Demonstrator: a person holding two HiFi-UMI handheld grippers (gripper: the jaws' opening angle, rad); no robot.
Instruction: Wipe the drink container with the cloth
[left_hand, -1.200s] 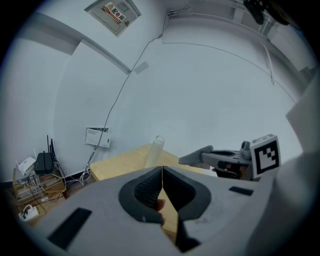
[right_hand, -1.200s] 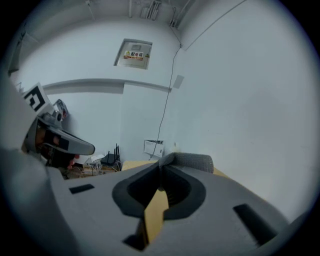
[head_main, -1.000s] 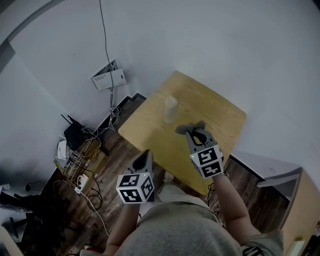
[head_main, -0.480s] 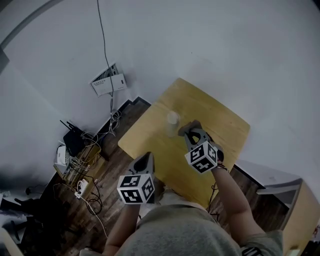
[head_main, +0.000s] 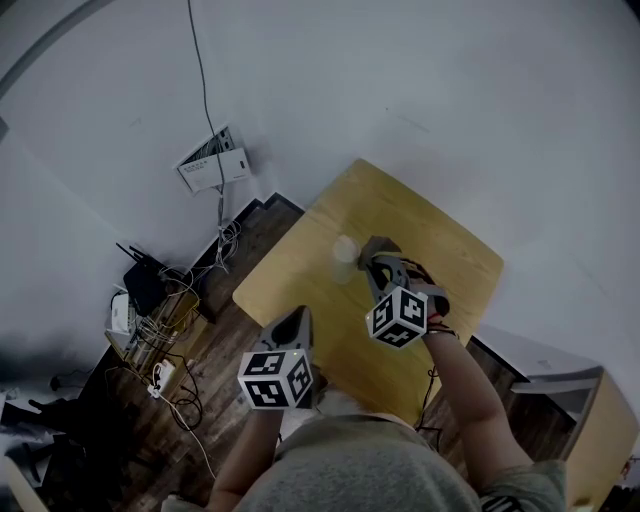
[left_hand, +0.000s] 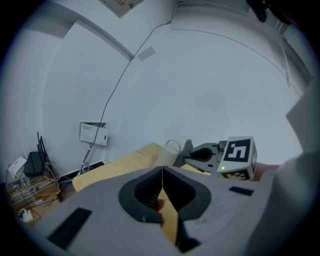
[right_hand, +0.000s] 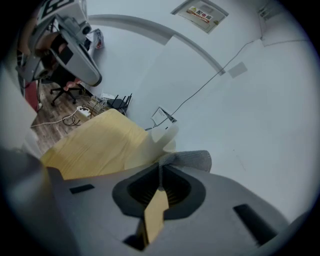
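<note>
Drink container: we see a pale, translucent cylinder (head_main: 346, 250) standing upright near the middle of the tabletop (head_main: 300, 275), which is light wood with rounded corners.
Container from the tools: in the left gripper view its rim reads as a thin ring (left_hand: 170, 150). In the right gripper view it rises just ahead of the jaws (right_hand: 163, 139).
Cloth: a grey, mesh-textured cloth (head_main: 379, 245) sits bunched just to the right of the container. We cannot tell whether the two touch.
Right tool: the right tool (head_main: 377, 262) is clenched on the cloth, with a fold of it pinched between the jaw tips (right_hand: 186, 160).
Left tool: the left tool (head_main: 299, 314) hangs over the near edge of the tabletop, well apart from the container. Its jaws are pressed together with nothing between them (left_hand: 162, 170).
Between us and the container: from the left side, the right tool and its marker cube (left_hand: 239, 155) stand just beside the container, with the cloth in between.
Around: a thin cable (head_main: 200, 90) runs down the white wall to a white wall box (head_main: 212, 160). On the dark wood floor (head_main: 235, 260) lie a black router (head_main: 143, 285), a wire basket (head_main: 160, 320) and tangled cords.
Writing: the cubes carry black square markers. A wall sign (right_hand: 202, 11) and the wall box carry print too small for us to read.
</note>
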